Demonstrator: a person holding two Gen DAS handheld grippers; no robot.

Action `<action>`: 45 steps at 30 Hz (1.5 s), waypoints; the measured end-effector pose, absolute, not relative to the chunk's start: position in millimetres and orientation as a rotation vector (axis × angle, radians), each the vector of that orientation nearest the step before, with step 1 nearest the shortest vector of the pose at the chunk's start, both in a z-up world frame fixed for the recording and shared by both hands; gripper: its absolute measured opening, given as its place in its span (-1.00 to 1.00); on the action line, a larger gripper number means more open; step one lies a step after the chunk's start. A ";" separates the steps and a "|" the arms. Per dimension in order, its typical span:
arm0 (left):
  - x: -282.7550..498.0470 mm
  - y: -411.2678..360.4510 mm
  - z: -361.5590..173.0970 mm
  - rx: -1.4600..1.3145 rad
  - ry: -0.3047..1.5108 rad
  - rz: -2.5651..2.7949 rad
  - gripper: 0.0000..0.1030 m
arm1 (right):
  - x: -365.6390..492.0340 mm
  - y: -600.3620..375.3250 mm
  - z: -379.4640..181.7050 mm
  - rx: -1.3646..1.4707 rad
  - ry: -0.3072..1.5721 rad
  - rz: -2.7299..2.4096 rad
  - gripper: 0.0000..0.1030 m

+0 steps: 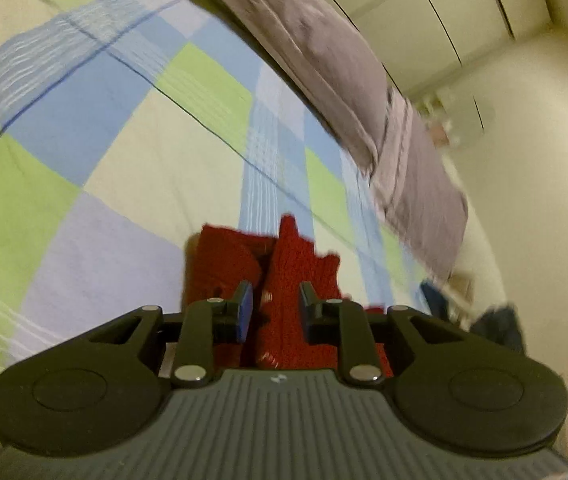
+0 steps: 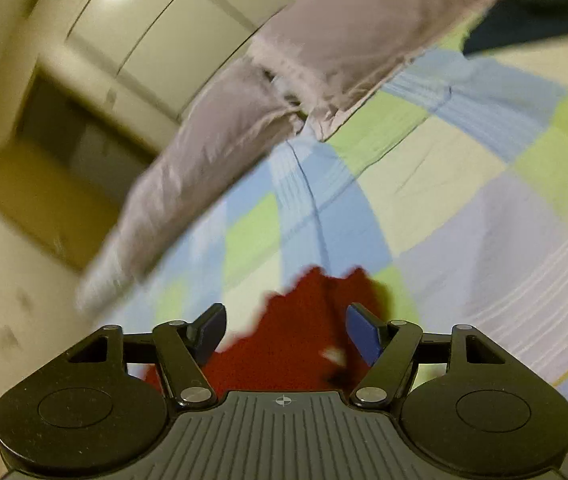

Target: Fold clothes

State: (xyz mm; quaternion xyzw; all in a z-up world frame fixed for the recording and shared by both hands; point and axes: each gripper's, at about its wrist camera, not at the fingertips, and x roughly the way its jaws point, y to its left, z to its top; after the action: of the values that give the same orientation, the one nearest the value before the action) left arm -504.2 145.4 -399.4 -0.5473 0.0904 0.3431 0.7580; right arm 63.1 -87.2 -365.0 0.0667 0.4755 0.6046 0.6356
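A red knit garment (image 1: pixel 296 264) lies bunched on the checked bedsheet (image 1: pixel 124 152). In the left wrist view my left gripper (image 1: pixel 276 304) has its fingers drawn close on a raised fold of the red knit, which fills the gap between the pads. In the right wrist view the same red garment (image 2: pixel 304 320) spreads under and between the wide-apart fingers of my right gripper (image 2: pixel 286 328), which is open and holds nothing. The garment's near part is hidden behind both gripper bodies. Both views are blurred.
A pale lilac pillow or folded quilt (image 1: pixel 324 60) (image 2: pixel 284 80) runs along the bed's far edge. Cream wardrobe doors (image 1: pixel 424 8) stand behind it. Dark blue cloth (image 1: pixel 500 320) lies by the bed's right edge, and a dark item (image 2: pixel 544 12) sits at the top right.
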 end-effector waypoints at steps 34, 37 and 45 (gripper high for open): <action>-506.7 115.7 -408.5 -0.921 0.262 0.865 -0.35 | 22.1 -52.2 -401.7 -0.068 0.937 1.355 -0.01; -530.5 74.4 -402.0 -0.954 0.230 0.868 -0.16 | 13.5 -94.0 -391.4 0.014 0.954 1.390 0.01; -555.2 6.2 -421.2 -1.126 0.104 0.801 0.02 | -5.9 -182.9 -404.9 0.107 1.039 1.383 0.01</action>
State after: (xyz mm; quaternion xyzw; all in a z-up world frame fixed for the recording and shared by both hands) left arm -555.2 6.2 -421.2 -0.5191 0.0480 0.3694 0.7692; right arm -5.9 -182.9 -404.9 0.0470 0.4568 0.6081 0.6476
